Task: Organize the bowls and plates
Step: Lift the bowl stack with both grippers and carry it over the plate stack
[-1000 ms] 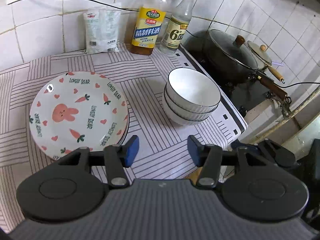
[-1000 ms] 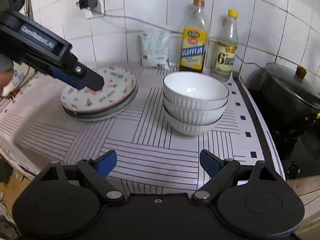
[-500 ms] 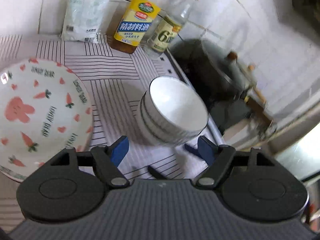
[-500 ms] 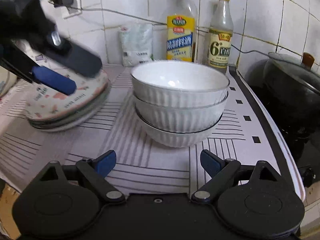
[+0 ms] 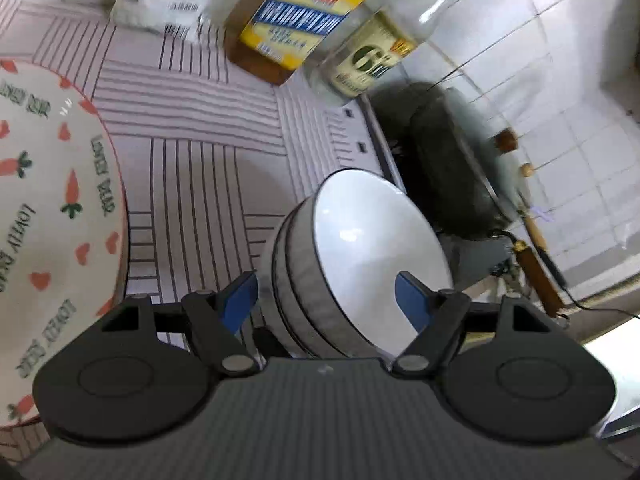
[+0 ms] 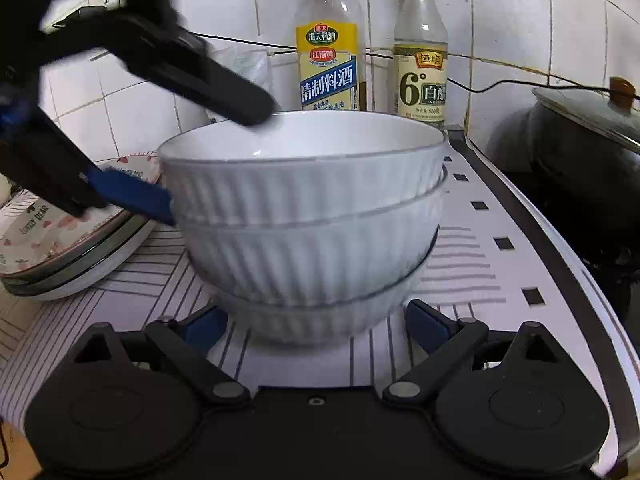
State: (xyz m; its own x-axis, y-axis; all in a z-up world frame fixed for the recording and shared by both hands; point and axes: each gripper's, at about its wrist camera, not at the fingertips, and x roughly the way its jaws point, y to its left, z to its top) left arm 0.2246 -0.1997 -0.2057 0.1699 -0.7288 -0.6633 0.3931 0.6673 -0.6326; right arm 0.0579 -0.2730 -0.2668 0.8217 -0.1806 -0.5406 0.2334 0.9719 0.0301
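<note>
Three ribbed white ceramic bowls (image 6: 304,216), nested mouth-up in an upright stack, stand on the striped counter mat (image 6: 472,248) beside the stacked carrot-print plates (image 6: 68,240). The left gripper (image 5: 326,300) straddles the top bowl's rim, one finger inside and one outside, jaws apart with no firm grip visible. The right gripper (image 6: 316,326) has just been opening further; its wide jaws flank the bottom bowl.

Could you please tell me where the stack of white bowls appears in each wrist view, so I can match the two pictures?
Left wrist view: the stack of white bowls sits lower centre, tilted, straddled by the gripper's blue pads.
Right wrist view: the stack fills the centre, just beyond the gripper's fingers.
Shared landmark: the yellow-labelled bottle by the tiled wall behind the bowls.
</note>
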